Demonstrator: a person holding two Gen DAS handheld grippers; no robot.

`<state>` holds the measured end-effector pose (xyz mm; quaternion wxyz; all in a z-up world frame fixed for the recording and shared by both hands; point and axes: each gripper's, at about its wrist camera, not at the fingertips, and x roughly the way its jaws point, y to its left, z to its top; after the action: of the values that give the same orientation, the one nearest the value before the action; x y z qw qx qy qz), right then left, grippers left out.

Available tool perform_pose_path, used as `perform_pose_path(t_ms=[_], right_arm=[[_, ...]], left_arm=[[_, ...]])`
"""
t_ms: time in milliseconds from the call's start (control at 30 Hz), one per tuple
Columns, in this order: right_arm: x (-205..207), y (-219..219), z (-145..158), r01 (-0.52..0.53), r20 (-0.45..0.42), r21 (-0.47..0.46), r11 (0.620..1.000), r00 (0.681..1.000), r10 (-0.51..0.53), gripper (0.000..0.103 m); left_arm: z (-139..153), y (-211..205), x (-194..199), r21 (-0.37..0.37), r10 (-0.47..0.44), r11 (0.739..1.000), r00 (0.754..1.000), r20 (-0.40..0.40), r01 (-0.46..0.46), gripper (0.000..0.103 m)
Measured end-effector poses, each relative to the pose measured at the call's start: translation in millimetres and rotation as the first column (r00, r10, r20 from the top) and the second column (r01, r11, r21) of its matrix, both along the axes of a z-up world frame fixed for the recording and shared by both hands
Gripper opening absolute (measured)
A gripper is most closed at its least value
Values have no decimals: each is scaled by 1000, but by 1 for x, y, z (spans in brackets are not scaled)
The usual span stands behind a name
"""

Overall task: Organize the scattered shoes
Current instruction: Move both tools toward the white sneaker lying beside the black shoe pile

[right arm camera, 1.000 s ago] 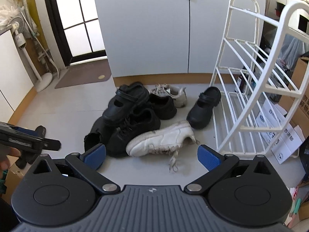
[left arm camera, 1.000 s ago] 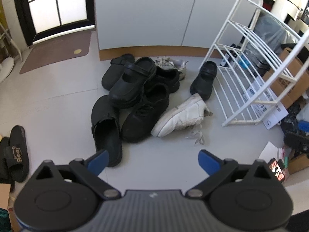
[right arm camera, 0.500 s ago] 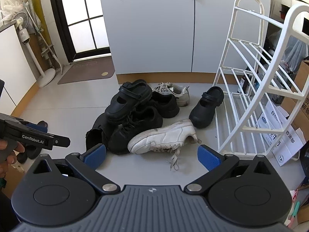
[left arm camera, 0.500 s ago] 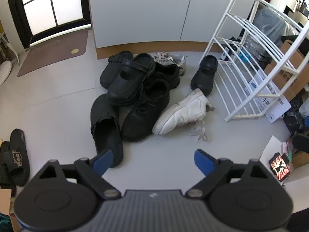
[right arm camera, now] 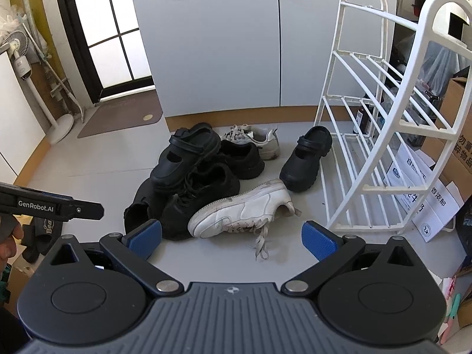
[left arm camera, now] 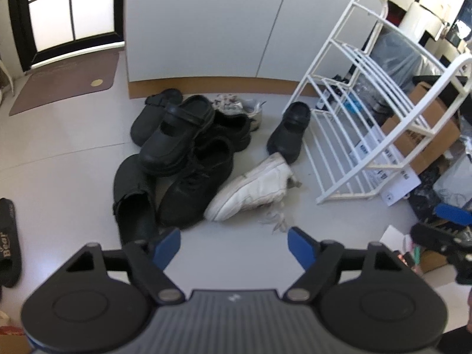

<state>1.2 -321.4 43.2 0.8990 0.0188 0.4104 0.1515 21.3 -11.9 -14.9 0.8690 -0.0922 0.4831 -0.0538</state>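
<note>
Currently my right gripper [right arm camera: 231, 240], jaws spread and empty, faces the white sneaker [right arm camera: 240, 209] just ahead, long axis crosswise; my left gripper [left arm camera: 234, 243], closing on nothing, sits farther off.

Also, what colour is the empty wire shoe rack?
White; the shoe rack shows best in the right wrist view.
</note>
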Motion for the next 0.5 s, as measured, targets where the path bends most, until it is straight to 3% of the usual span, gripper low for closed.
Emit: perform_pose_path(t_ms=[500], right_arm=[[17, 2, 10, 21, -1, 32, 999, 1000, -21, 103]], left_arm=[[21, -13, 20, -31, -46, 998, 998, 45, 48, 83]])
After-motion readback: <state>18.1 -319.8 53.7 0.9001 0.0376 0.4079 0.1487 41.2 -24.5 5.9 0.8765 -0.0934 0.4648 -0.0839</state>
